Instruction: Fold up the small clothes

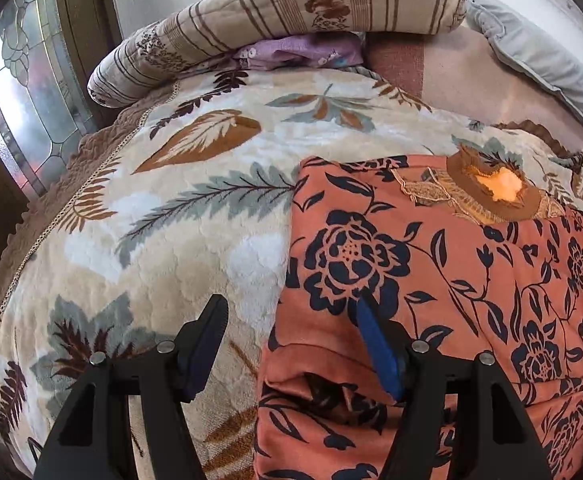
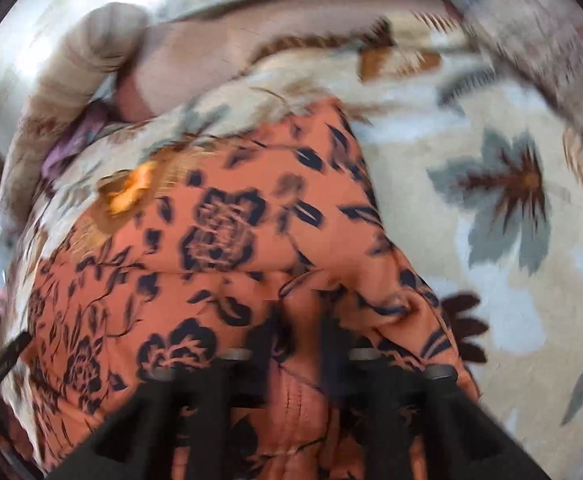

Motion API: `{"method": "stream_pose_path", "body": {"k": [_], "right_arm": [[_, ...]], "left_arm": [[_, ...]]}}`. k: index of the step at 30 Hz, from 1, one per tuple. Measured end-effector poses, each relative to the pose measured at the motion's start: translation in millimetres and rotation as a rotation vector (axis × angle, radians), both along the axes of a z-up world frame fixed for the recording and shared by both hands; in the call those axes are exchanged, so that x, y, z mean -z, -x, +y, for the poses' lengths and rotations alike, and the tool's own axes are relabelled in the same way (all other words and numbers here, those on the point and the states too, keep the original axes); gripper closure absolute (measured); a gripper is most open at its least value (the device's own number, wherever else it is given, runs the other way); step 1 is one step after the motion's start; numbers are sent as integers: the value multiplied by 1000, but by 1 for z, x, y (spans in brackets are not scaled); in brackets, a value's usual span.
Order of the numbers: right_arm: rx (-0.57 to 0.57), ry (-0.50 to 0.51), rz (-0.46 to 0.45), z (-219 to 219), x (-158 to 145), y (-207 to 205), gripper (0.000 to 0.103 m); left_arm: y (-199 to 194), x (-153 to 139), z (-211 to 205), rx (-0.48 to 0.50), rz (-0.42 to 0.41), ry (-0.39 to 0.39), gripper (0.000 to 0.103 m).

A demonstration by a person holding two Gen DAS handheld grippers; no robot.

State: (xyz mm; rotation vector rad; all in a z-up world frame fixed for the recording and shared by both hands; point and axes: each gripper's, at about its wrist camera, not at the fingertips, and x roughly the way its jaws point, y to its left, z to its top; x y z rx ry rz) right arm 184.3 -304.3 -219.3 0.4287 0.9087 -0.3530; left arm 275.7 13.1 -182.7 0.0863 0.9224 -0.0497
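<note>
Garment (image 1: 431, 280): orange cloth with dark navy flower print, lying on a leaf-print blanket (image 1: 179, 216) spread over a bed. In the left wrist view it fills the 3 to 6 o'clock part of the picture. Its brown collar (image 1: 495, 188), with lace trim and a bright orange inner patch, sits at about 2 o'clock from centre. The left edge of the garment runs nearly straight from 12 to 6 o'clock through the middle of the view. A fold or ridge crosses the cloth low down, near 5 o'clock.

Left gripper (image 1: 295, 316): jaws released and spread wide. Left finger (image 1: 211, 324) is over bare blanket; right finger (image 1: 371, 332), blue pad showing, is over the garment. The garment's left edge lies between them. No cloth is pinched. Whether the tips touch the surface I cannot tell.

Right gripper (image 2: 299, 332): view is motion-blurred. Fingers stand close together at 6 o'clock with orange cloth bunched up between them, so it is clenched on the garment (image 2: 219, 240). Blanket (image 2: 491, 220) fills the 3 o'clock side; collar (image 2: 131, 188) shows at 10 o'clock.

Surroundings, left view: striped pillow (image 1: 291, 4) at 12 o'clock, purple cloth (image 1: 303, 52) tucked under it, grey quilt (image 1: 543, 64) at 2 o'clock, patterned glass door (image 1: 19, 92) at 9 to 10 o'clock.
</note>
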Motion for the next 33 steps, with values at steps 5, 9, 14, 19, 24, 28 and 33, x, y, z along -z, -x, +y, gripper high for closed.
{"method": "stream_pose_path", "body": {"k": [5,9,14,19,24,28,33], "right_arm": [[0,83,-173,4,-41,15,94],[62,133,-237,-18,-54,9,94],[92,-66,-154,-69,-14,-21,84],[149,-179,-129,-82,-8,-13,80],[115,-142,-277,-52,-34,13,31],[-32,-137,-38,-18,2,-15,34],[-61,-53,-49,1,-7,-19,35]], "left_arm": [[4,-6,0,-9,-40,14,35],[5,-4,-8,9,-61,4,35],[4,14,-27,63,-6,-63,35],[3,8,-24,56,-21,-46,35],[4,9,-23,55,-19,-61,35],[-1,23,-28,73,43,-103,29],[6,3,-23,74,-36,-49,29]]}}
